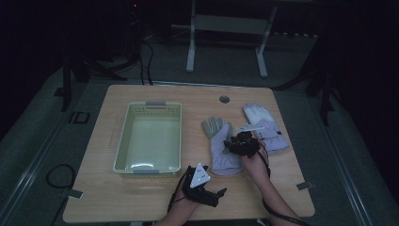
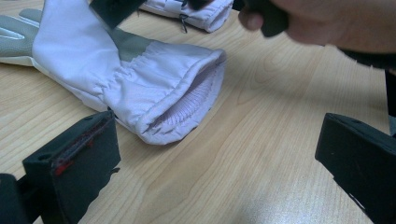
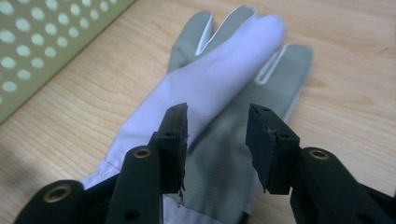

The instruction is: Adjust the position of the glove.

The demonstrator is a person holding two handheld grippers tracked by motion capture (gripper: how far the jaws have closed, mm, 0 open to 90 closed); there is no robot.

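Two pale lilac gloves with grey palms lie on the wooden table. The nearer glove (image 1: 220, 149) lies fingers away from me, its open cuff (image 2: 173, 106) toward my left gripper. My right gripper (image 3: 217, 135) is open just above this glove (image 3: 224, 79), jaws either side of its palm; I cannot tell if they touch it. That gripper (image 1: 235, 143) sits over the glove's right edge. My left gripper (image 2: 215, 158) is open on bare table just short of the cuff, near the front edge (image 1: 214, 192). The second glove (image 1: 266, 125) lies farther right.
A pale green perforated basket (image 1: 123, 141) stands on the left half of the table, its wall (image 3: 32, 42) close to the nearer glove's fingers. A round grommet hole (image 1: 224, 99) sits near the table's back edge. A hand (image 2: 336, 25) holds the right gripper.
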